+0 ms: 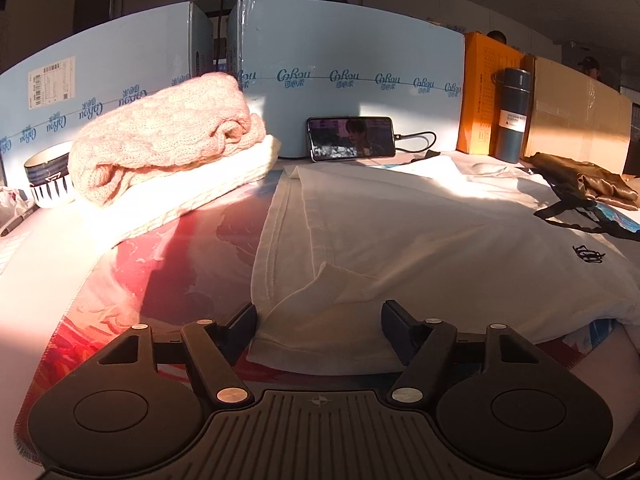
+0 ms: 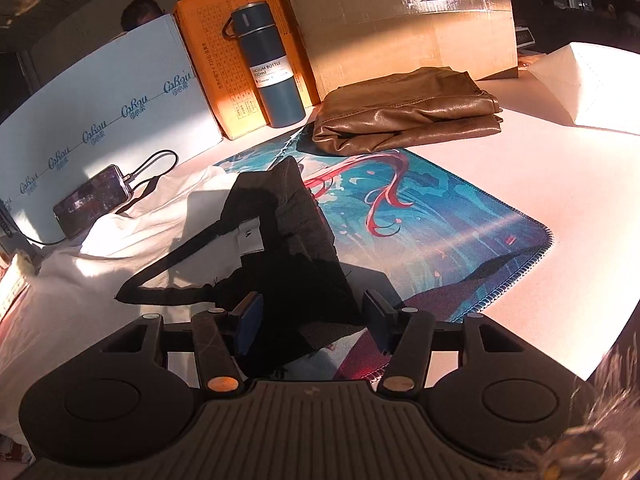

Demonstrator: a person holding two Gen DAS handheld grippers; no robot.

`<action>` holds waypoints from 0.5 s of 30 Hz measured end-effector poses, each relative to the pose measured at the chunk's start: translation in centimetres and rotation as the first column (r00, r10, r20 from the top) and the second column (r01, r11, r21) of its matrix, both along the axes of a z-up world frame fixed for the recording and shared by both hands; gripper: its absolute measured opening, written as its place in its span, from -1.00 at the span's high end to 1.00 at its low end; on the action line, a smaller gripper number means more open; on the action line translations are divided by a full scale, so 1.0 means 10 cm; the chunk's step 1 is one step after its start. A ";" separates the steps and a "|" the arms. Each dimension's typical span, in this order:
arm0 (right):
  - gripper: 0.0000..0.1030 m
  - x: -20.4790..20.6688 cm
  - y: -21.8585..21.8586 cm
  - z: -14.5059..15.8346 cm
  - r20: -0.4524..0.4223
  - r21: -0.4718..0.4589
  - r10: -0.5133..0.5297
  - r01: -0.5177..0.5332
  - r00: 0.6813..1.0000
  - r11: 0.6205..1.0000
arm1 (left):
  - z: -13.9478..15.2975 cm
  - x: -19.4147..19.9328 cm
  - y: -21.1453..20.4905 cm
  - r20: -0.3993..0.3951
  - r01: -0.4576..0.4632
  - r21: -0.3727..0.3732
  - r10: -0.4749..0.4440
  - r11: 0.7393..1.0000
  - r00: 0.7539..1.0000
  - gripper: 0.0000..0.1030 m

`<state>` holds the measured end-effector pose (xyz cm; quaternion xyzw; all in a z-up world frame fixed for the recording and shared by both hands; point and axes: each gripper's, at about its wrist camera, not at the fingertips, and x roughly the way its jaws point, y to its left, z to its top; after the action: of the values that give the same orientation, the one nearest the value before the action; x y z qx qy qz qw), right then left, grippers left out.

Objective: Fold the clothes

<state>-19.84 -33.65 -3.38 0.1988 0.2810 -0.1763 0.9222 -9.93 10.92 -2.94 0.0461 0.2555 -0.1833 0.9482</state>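
Observation:
A white T-shirt [image 1: 420, 240] lies spread on the printed mat [image 1: 160, 272], with a small black logo. My left gripper [image 1: 320, 328] is open, its jaws either side of the shirt's near folded edge. In the right wrist view the white T-shirt [image 2: 80, 280] lies at left with a black garment [image 2: 296, 248] with straps partly on it. My right gripper [image 2: 310, 320] is open, its jaws either side of the black garment's near end.
A folded pink sweater [image 1: 168, 136] lies on a folded white one [image 1: 208, 188] at left, beside a bowl [image 1: 48, 180]. A phone [image 1: 352, 138], a flask [image 2: 266, 64] and boxes [image 1: 360, 80] stand at the back. A folded brown garment [image 2: 408, 108] lies at back right.

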 end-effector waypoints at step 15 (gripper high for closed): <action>0.75 -0.03 0.02 0.00 -0.028 -0.164 0.046 -0.050 0.999 0.985 | 0.10 -0.19 0.16 -0.042 0.033 -0.165 -0.040 0.986 0.998 0.76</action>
<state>-20.14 -33.46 -3.34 0.1129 0.2815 -0.1789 0.9360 -11.86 12.55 -1.93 -0.0318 0.2600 -0.2222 0.9392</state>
